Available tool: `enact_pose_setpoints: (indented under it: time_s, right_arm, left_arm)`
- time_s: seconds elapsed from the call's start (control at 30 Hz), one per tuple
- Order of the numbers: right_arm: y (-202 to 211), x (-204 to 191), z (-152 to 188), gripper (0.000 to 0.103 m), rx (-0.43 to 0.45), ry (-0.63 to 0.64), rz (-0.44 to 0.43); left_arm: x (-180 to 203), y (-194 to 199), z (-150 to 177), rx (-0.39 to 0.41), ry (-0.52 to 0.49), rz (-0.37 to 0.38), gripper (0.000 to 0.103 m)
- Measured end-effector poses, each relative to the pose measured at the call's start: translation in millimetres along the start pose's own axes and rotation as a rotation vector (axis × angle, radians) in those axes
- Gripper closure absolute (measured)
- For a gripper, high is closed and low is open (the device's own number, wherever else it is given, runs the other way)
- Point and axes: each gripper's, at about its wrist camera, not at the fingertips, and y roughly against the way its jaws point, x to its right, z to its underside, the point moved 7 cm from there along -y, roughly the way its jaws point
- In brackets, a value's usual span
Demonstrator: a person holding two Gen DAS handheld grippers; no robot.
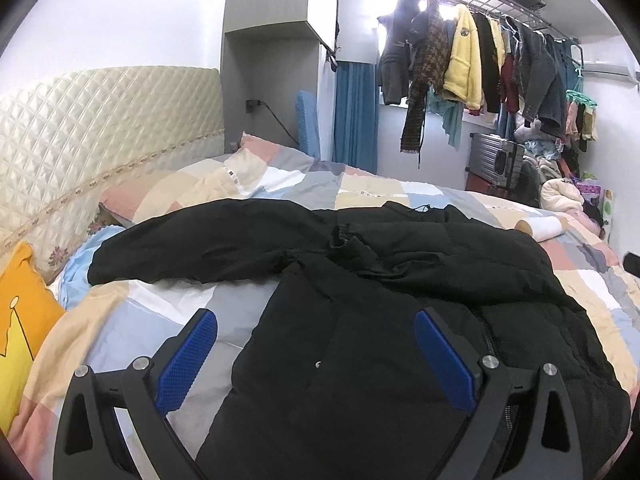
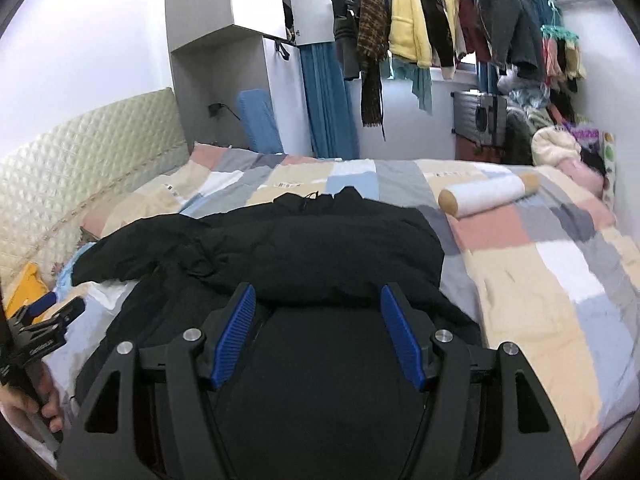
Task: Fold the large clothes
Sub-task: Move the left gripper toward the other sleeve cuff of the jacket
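Note:
A large black padded jacket [image 1: 400, 272] lies spread on the patchwork quilt [image 1: 160, 320] of a bed, one sleeve stretched left towards the headboard. My left gripper [image 1: 316, 316] hovers open over the jacket's left edge, one finger above the quilt and the other above the black fabric. In the right wrist view the jacket [image 2: 320, 248] has its right side folded over into a thick puffy edge. My right gripper [image 2: 318, 292] stands open just in front of that edge, with nothing pinched between its pads. At the far left of that view a hand holds the left gripper [image 2: 64, 306].
A white roll with wooden ends [image 2: 488, 194] lies on the quilt [image 2: 540, 280] right of the jacket. A yellow pillow [image 1: 20, 312] and a quilted headboard [image 1: 100, 128] are on the left. Hanging clothes [image 1: 480, 60] and a grey suitcase [image 1: 496, 160] are beyond the bed.

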Motion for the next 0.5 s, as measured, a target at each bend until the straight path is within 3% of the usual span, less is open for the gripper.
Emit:
enact_pose_setpoints:
  time_s: [0.5]
  right_arm:
    - [55.3,23.1,46.0,0.036,0.031,-0.03,-0.01]
  left_arm:
    - [17.2,-11.0,8.1,-0.036,-0.047,-0.004,0.003]
